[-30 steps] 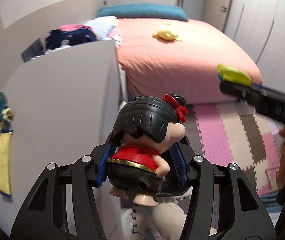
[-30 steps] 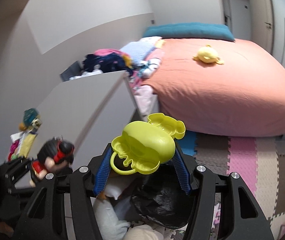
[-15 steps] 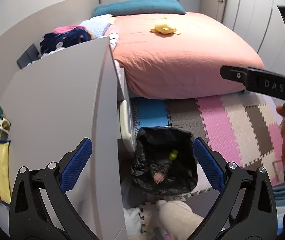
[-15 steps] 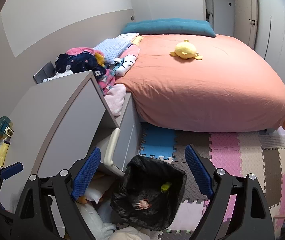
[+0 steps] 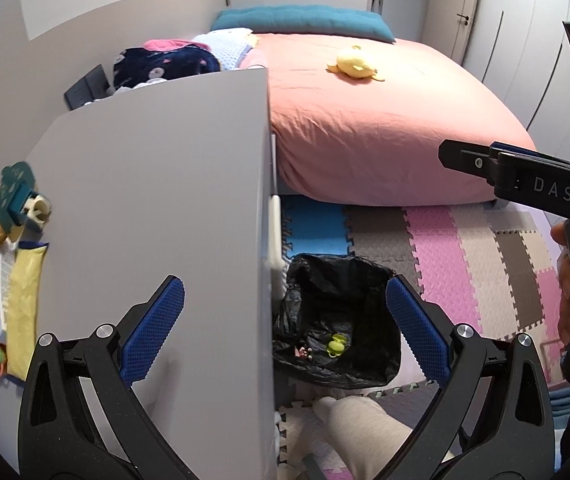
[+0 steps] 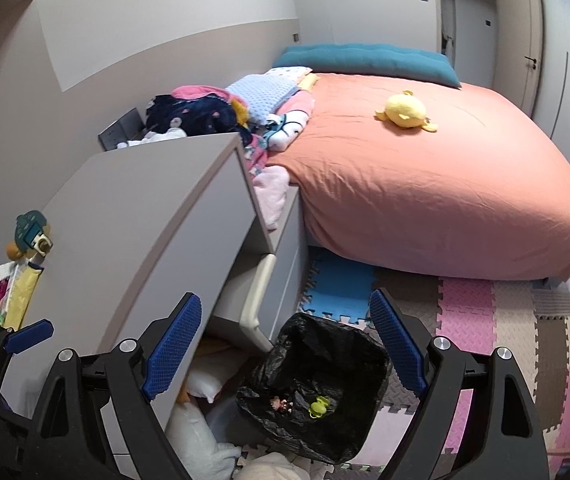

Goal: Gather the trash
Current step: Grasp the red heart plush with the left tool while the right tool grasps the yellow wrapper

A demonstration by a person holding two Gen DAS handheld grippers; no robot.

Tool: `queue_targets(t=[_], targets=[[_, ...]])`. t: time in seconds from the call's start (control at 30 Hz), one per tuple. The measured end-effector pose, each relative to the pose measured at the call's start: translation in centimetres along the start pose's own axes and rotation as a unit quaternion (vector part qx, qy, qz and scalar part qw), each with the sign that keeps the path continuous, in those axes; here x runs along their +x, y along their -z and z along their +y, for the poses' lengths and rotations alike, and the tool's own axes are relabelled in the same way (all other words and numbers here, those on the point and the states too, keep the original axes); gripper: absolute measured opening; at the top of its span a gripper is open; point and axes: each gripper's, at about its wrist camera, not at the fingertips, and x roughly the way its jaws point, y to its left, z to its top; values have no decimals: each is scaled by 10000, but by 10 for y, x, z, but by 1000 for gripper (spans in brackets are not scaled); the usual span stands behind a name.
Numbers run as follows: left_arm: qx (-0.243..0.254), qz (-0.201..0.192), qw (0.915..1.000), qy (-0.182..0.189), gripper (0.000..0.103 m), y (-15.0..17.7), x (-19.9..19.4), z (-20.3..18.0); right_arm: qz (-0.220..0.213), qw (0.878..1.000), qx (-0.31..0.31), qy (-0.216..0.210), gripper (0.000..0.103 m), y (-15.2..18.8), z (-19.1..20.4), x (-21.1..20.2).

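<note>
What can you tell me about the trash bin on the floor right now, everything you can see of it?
The trash bin is a squarish bin lined with a crinkled, glossy black plastic bag that drapes over its rim. It stands upright and open, without a lid, on the foam puzzle mat beside the grey dresser, near the bed's foot. At the bottom lie a small yellow-green toy and a small doll figure. Neither gripper touches it.

Both wrist views tilt down, probably side by side — sharing the lined bin.
</note>
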Motion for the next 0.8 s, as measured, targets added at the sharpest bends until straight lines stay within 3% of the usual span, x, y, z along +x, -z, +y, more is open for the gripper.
queue_targets(t=[0.43,0.8], targets=[[-571,-175,9971,-481,98,32,-36,80,35,9962,-621,-603,86,6,101,1],[-1192,-289,9876,-982,98,69,-70,160,196,9885,-1145,-966,86,17,183,15]])
